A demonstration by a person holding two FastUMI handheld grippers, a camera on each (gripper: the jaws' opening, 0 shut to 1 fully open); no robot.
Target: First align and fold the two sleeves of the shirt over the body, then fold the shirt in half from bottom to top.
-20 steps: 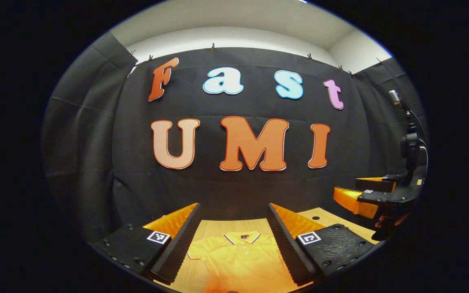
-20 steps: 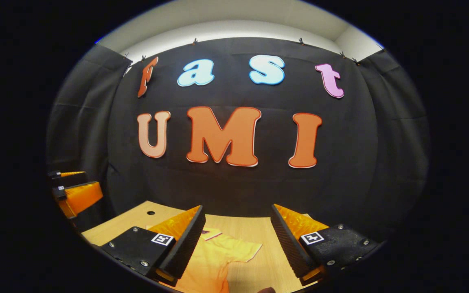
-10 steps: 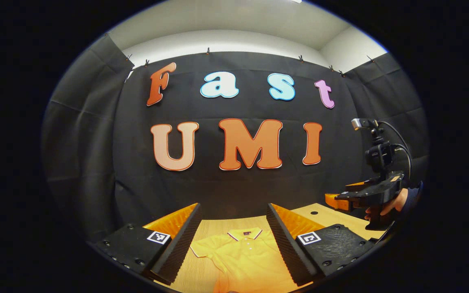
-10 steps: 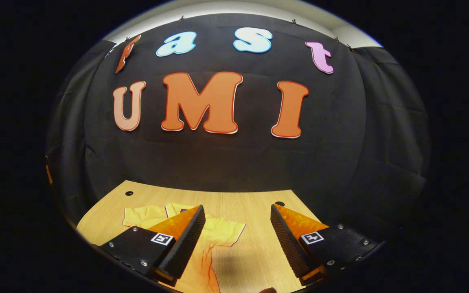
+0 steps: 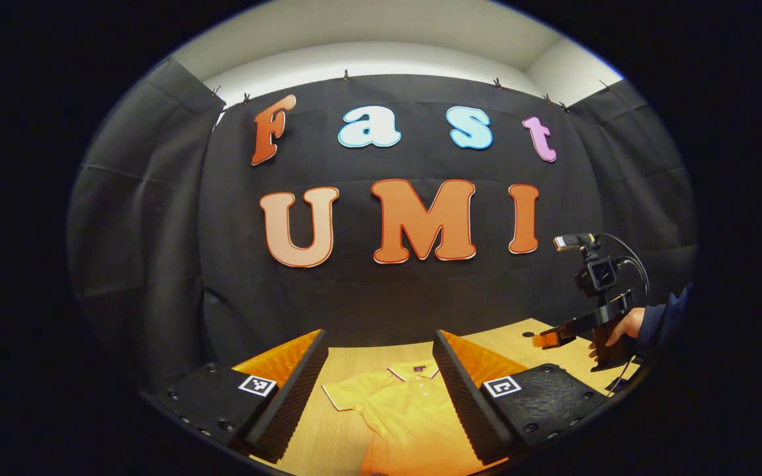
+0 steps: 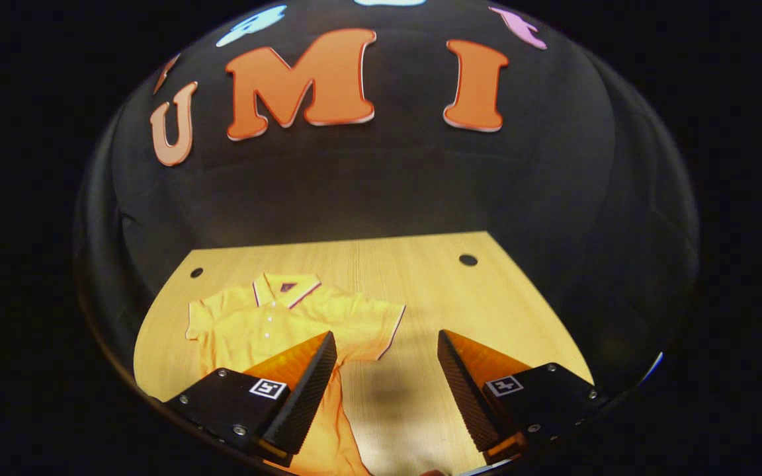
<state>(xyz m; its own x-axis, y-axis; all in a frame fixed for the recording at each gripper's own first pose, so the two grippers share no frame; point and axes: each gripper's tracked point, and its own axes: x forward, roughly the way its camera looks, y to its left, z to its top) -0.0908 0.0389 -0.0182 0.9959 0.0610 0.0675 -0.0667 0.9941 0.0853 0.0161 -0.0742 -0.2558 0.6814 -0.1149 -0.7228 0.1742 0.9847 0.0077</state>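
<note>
A yellow polo shirt [image 6: 268, 324] lies flat on the wooden table [image 6: 487, 297], collar toward the back wall, both short sleeves spread out. In the right gripper view my right gripper [image 6: 384, 383] hovers open above the table, just to the right of the shirt's right sleeve [image 6: 378, 324], and its left finger [image 6: 301, 390] overlaps the shirt's side. In the left gripper view my left gripper [image 5: 374, 390] is open over the shirt [image 5: 407, 410], with the collar [image 5: 414, 370] between its fingers. The right gripper [image 5: 553, 337] appears there at the far right, held by a hand [image 5: 626, 327] in a dark sleeve.
Two small round holes [image 6: 467, 260] sit near the table's back corners. The black cloth wall closes the table at the back and sides. Bare wood lies to the right of the shirt.
The right gripper has tipped downward and dropped toward the table, bringing the whole shirt into its view. The left gripper has shifted slightly left; the shirt has not moved.
</note>
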